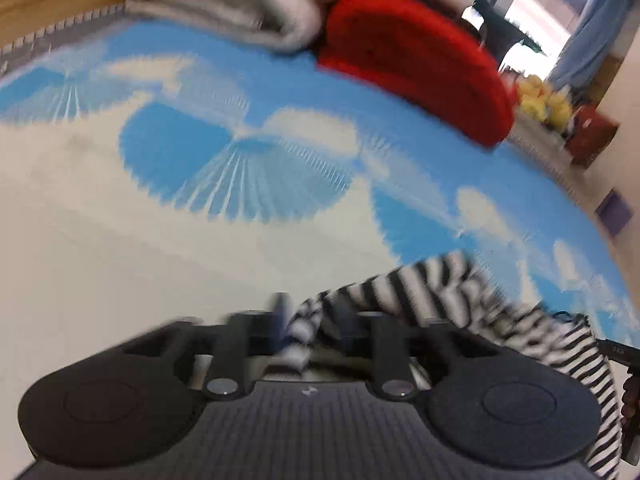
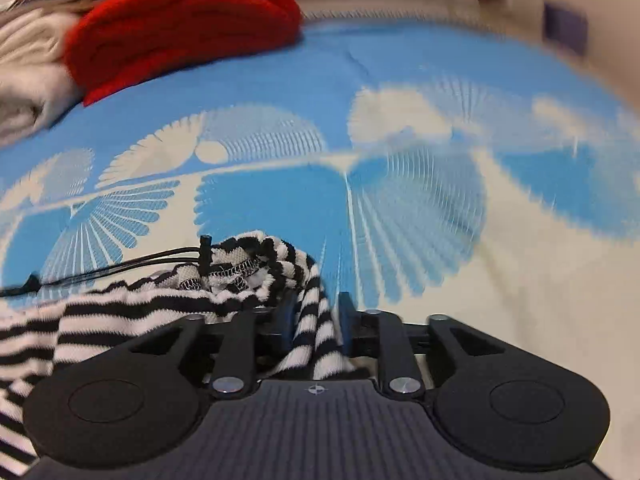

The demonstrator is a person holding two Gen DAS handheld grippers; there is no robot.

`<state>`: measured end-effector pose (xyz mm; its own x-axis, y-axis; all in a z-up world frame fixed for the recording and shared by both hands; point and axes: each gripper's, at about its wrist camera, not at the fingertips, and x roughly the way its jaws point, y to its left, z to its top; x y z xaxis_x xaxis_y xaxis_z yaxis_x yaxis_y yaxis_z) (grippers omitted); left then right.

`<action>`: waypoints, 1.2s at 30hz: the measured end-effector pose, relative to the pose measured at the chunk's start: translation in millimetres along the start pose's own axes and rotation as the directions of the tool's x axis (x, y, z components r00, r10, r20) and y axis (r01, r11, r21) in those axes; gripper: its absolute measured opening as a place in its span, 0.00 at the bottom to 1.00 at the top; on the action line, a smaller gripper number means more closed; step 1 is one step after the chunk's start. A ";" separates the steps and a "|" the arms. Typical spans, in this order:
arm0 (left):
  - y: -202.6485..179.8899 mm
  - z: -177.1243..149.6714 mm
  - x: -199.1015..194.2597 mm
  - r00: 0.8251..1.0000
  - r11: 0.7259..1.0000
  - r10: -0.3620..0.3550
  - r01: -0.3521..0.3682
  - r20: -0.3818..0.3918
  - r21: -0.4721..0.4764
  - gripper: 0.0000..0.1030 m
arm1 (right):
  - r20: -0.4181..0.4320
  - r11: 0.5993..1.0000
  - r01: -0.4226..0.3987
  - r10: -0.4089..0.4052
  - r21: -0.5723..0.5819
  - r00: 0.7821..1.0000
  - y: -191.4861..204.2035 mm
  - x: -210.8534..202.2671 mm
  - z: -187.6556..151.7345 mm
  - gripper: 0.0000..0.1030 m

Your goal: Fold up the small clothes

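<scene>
A small black-and-white striped garment (image 1: 460, 300) hangs between both grippers above a blue-and-white patterned bed sheet (image 1: 180, 152). My left gripper (image 1: 310, 320) is shut on one part of it, and the cloth trails off to the right. In the right wrist view my right gripper (image 2: 316, 316) is shut on another part of the striped garment (image 2: 168, 308), which bunches up and spreads to the left. The left wrist view is blurred by motion.
A folded red cloth (image 1: 416, 64) and a folded grey-white cloth (image 1: 232, 4) lie at the far side of the bed; the red cloth (image 2: 180, 28) also shows in the right wrist view. Black cables (image 2: 120, 266) run left of the garment. The sheet (image 2: 400, 80) spreads ahead.
</scene>
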<state>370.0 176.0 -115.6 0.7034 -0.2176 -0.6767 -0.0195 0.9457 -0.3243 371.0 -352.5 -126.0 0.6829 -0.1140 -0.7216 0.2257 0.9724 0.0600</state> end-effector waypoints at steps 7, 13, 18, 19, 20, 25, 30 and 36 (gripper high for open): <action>21.6 -19.5 -85.8 0.993 0.993 -0.103 0.106 0.064 -0.045 0.84 | 0.065 0.968 -0.169 0.159 0.188 0.985 -56.2 -117.2 -19.1 0.64; 11.8 -80.9 -123.2 0.989 0.971 -0.109 0.126 -0.095 0.201 0.85 | -0.074 0.977 -0.158 0.169 0.143 0.983 -56.7 -158.6 -111.7 0.68; 9.9 -128.8 -102.8 0.972 0.944 -0.083 0.148 -0.219 0.296 0.85 | -0.140 0.983 -0.162 0.173 0.083 0.975 -40.4 -155.9 -144.4 0.67; 5.5 -132.3 -95.8 0.973 0.934 -0.059 0.133 -0.225 0.331 0.85 | -0.136 0.985 -0.159 0.167 0.070 0.976 -37.6 -155.5 -146.9 0.62; 0.9 -135.3 -92.0 0.975 0.923 -0.047 0.125 -0.216 0.363 0.85 | -0.139 0.985 -0.164 0.171 0.055 0.976 -35.7 -156.3 -148.9 0.52; -13.7 -133.6 -86.1 0.972 0.908 -0.113 0.186 -0.206 0.375 0.14 | -0.071 0.986 -0.164 0.162 -0.017 0.984 -23.6 -166.9 -142.3 0.11; 5.6 -134.6 -113.8 0.991 0.914 -0.064 0.106 -0.118 0.393 0.03 | 0.066 0.977 -0.145 0.136 0.157 0.989 -73.1 -199.2 -138.1 0.08; 31.1 -144.3 -102.1 0.987 0.907 0.014 0.054 -0.158 0.418 0.03 | -0.046 0.997 -0.071 0.073 0.044 0.996 -76.2 -173.2 -150.4 0.08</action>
<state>195.1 192.8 -152.0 0.5820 -0.2401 -0.7769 0.3178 0.9466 -0.0544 131.0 -376.2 -109.3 0.6652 -0.0334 -0.7460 0.2071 0.9681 0.1414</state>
